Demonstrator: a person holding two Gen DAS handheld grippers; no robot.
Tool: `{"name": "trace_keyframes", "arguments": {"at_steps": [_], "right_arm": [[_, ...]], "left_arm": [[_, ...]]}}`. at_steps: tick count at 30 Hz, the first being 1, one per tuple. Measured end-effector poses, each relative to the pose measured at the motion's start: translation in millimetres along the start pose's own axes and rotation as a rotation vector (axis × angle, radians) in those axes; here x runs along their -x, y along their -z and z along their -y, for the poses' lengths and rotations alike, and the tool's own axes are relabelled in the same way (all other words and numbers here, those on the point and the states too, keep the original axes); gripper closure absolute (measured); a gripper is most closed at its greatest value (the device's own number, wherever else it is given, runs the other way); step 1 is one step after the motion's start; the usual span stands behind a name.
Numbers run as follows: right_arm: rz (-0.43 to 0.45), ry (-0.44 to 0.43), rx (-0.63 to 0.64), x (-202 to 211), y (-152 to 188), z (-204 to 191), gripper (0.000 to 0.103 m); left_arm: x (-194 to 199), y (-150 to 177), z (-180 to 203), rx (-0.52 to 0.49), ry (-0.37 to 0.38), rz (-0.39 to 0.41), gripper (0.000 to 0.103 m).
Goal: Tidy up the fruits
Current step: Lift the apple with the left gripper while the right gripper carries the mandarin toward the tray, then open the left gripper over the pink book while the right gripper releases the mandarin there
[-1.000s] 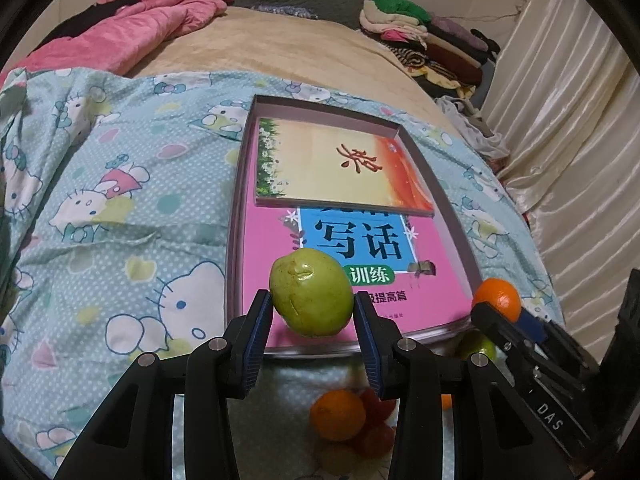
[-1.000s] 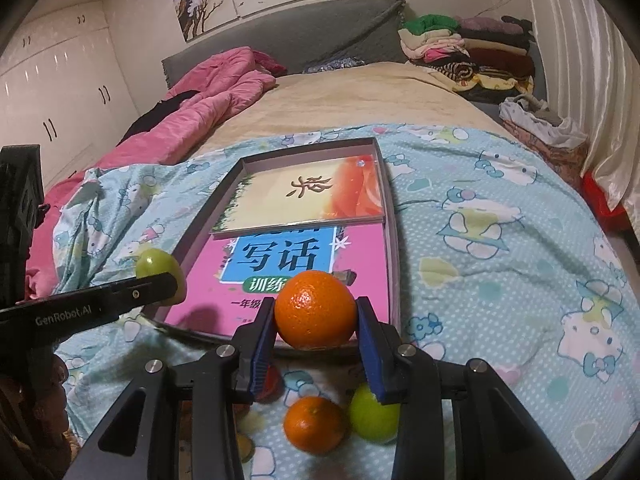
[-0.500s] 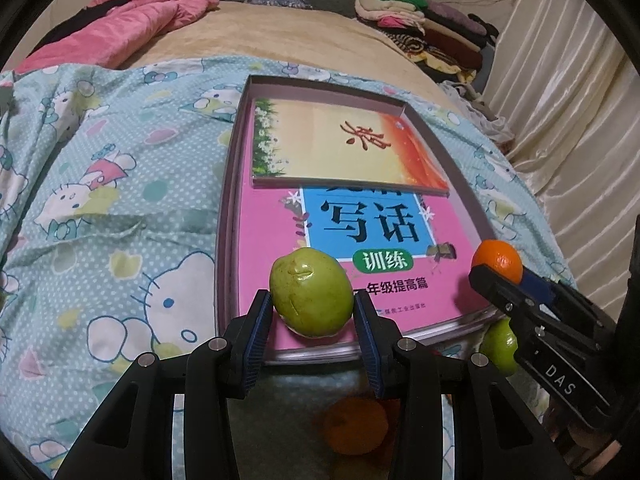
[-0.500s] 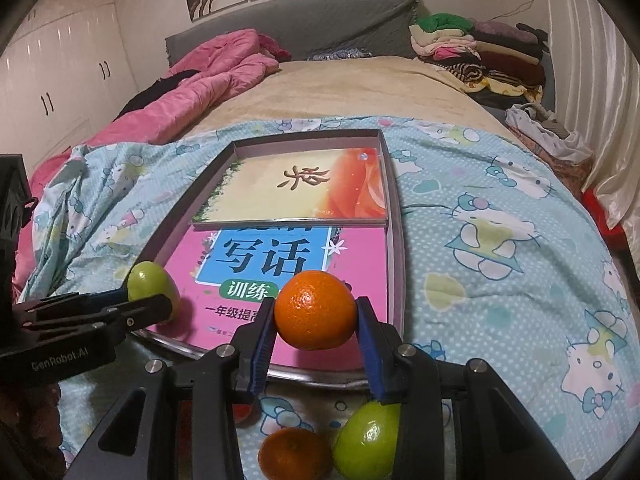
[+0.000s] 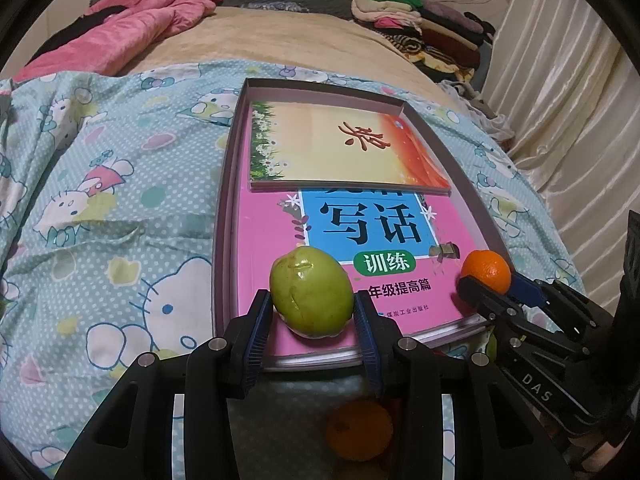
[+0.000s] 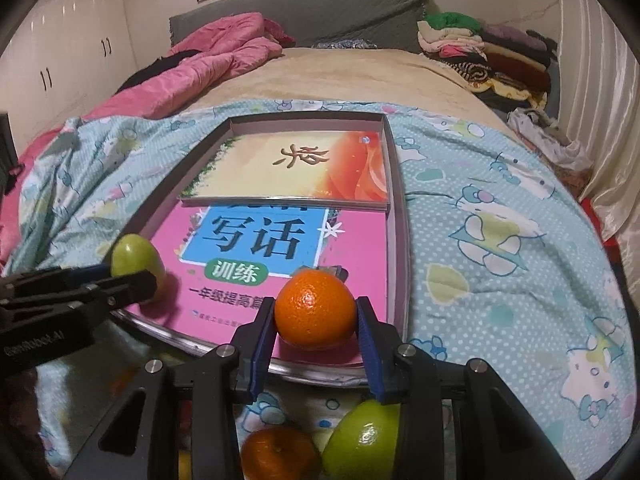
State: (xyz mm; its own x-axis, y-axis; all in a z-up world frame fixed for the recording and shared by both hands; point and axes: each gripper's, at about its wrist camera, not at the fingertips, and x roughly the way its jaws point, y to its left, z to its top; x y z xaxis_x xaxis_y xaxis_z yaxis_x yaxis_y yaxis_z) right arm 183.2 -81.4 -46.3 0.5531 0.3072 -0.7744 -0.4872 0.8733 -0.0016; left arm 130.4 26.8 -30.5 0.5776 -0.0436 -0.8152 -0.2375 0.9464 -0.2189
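Support: bed [image 6: 360, 80] under a cartoon-cat quilt [image 6: 500, 240]
Ahead of gripper: shallow box [image 6: 400, 208]
Beneath gripper: loose orange [image 6: 276, 460], green fruit [image 6: 360, 444]

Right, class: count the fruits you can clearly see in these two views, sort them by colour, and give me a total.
Green: 2, the held green fruit in the left claw and the loose green fruit.
Orange: 2, the held orange in the right claw and the loose orange.
Total: 4 clearly visible; anything further under the claws is too hidden to count.

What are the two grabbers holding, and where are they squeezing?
The left gripper pinches the green fruit by its sides; the right gripper pinches the orange by its sides.
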Motion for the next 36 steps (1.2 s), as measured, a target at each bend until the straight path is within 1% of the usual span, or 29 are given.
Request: {"name": "trace_keyframes", "arguments": {"at_steps": [10, 17, 21, 29, 33, 36], "right_arm": [[0.008, 0.010, 0.011, -0.2, 2.3, 0.3, 0.063], [0.021, -0.013, -0.013, 2.3, 2.4, 3.0, 0.062], [0.023, -0.027, -0.024, 3.3, 1.9, 3.1, 0.057], [0.042, -0.020, -0.023, 6.0, 1.7, 2.6, 0.055], [0.059, -0.019, -0.030, 9.1, 0.7, 4.0, 0.046], [0.066, -0.016, -0.040, 10.0, 0.1, 6.1, 0.046]], "left_arm": [[0.1, 0.5, 0.1, -0.001, 0.000, 0.000, 0.060], [-0.1, 0.6, 0.0, 0.002, 0.002, 0.000, 0.060], [-0.1, 0.5, -0.2, 0.000, 0.001, -0.001, 0.060], [2.5, -1.1, -2.3, 0.008, -0.001, 0.002, 0.060], [3.1, -1.6, -4.2, 0.015, 0.001, 0.006, 0.060], [7.9, -2.6, -4.0, 0.011, 0.002, 0.032, 0.060]]}}
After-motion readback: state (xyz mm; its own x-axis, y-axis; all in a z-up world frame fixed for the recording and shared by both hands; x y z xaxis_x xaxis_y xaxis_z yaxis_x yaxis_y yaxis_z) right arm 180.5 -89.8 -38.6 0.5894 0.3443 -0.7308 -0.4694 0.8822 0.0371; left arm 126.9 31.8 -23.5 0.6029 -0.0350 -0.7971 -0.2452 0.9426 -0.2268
